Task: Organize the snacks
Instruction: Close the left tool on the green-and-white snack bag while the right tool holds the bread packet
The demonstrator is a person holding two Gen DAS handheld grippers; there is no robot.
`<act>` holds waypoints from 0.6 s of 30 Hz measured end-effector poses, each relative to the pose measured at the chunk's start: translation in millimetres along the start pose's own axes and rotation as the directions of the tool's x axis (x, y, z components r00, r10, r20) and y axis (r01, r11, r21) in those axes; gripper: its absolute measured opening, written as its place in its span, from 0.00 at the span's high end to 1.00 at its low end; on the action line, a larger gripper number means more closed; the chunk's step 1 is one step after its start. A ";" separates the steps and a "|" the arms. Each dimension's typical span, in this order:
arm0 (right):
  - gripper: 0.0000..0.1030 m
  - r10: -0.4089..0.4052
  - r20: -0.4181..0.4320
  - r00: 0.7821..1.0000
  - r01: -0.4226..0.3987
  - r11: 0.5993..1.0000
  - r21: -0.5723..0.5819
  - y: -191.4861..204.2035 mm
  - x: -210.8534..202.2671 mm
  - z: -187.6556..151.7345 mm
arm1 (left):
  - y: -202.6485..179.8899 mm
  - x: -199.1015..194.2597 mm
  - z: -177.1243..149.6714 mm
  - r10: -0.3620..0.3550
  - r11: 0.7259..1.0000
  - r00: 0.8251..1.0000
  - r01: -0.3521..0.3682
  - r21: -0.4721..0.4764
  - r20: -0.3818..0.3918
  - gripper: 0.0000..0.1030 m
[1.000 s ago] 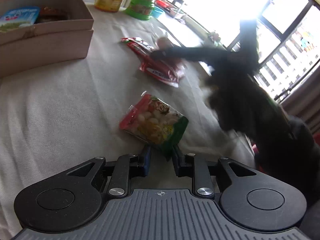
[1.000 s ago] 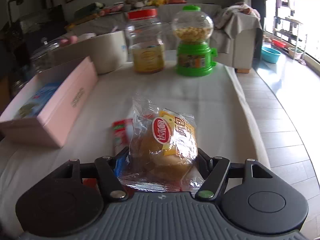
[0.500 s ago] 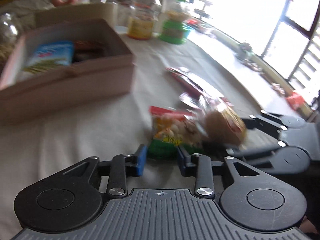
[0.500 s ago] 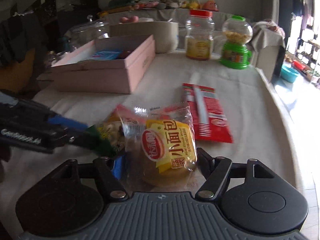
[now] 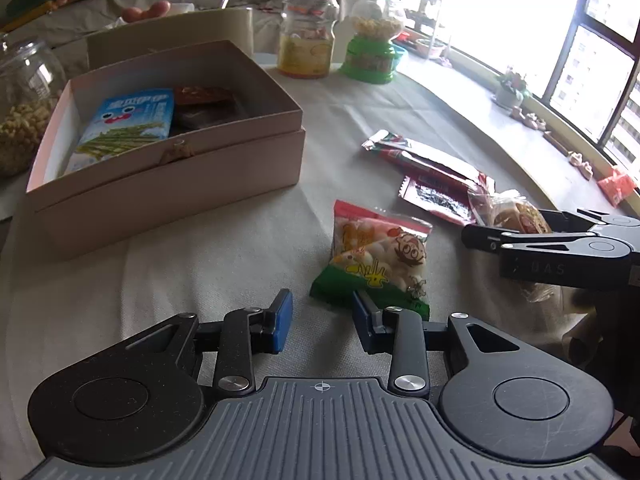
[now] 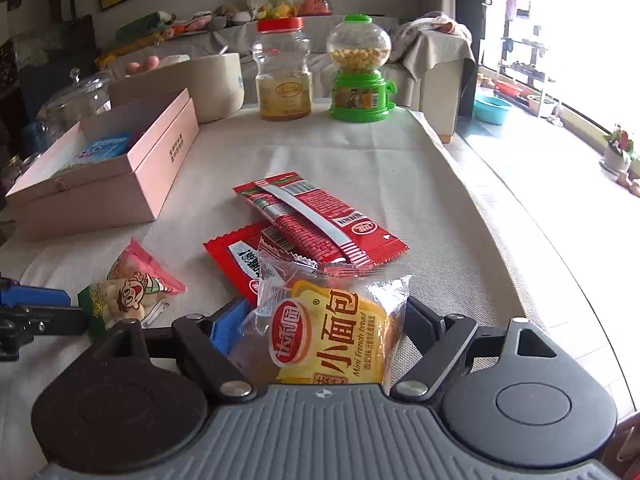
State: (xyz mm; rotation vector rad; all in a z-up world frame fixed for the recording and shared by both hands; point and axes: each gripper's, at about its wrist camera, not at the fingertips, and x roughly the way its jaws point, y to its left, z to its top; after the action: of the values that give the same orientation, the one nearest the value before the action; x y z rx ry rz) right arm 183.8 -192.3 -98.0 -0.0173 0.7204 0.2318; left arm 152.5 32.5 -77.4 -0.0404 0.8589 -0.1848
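1. Right tool point(image 6: 324, 320) has its two fingers squeezed on the bread pack point(image 6: 328, 336), which sits low between them, just above the bench point(image 6: 400, 168). The pack looks light and puffy, and the bun inside is soft, so a hard squeeze would squash it. Its clear wrapper looks slick and crinkly. Holding it across the fat middle, as now, seems the safest spot.

2. Left tool point(image 5: 322, 318) is open with nothing in it. Its blue pads point(image 5: 280, 322) sit at the near green edge of the candy bag point(image 5: 376, 260), one pad to each side, and the right pad seems to touch that edge.

3. That candy bag lies flat on the bench. It looks light and lumpy, with small round bits inside. The flat sealed end is thin and easy to pinch.

4. A little farther lie two red packs point(image 6: 316, 220), one partly on top of the other. They look thin, flat and shiny, so they could slip. I would grab an edge.

5. Farther left is the pink box point(image 5: 168, 176), open, with a blue pack point(image 5: 128, 124) and a dark one already inside. The snacks likely go there.

6. Far back stand a jar point(image 6: 284, 72) and a green candy machine point(image 6: 359, 72).
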 end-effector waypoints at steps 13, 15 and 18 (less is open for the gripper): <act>0.18 0.026 0.034 0.999 -0.031 0.989 0.147 -22.2 -8.4 -4.0 | -23.2 -9.2 -11.0 -0.118 0.955 0.987 0.143 0.261 -0.111 0.55; 0.18 0.021 0.034 0.999 -0.025 0.990 0.140 -20.1 -8.0 -3.9 | -32.2 -5.6 -10.6 -0.130 0.942 0.983 0.162 0.293 -0.126 0.41; 0.18 0.021 0.034 0.999 -0.025 0.990 0.142 -20.0 -7.6 -4.5 | -47.4 0.3 -13.8 -0.160 0.919 0.974 0.206 0.336 -0.159 0.12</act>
State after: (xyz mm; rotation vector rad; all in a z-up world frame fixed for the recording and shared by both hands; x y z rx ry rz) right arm 179.7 -213.8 -97.7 0.1307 0.7033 0.2018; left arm 135.3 -13.6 -81.5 0.2289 0.9397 -0.5207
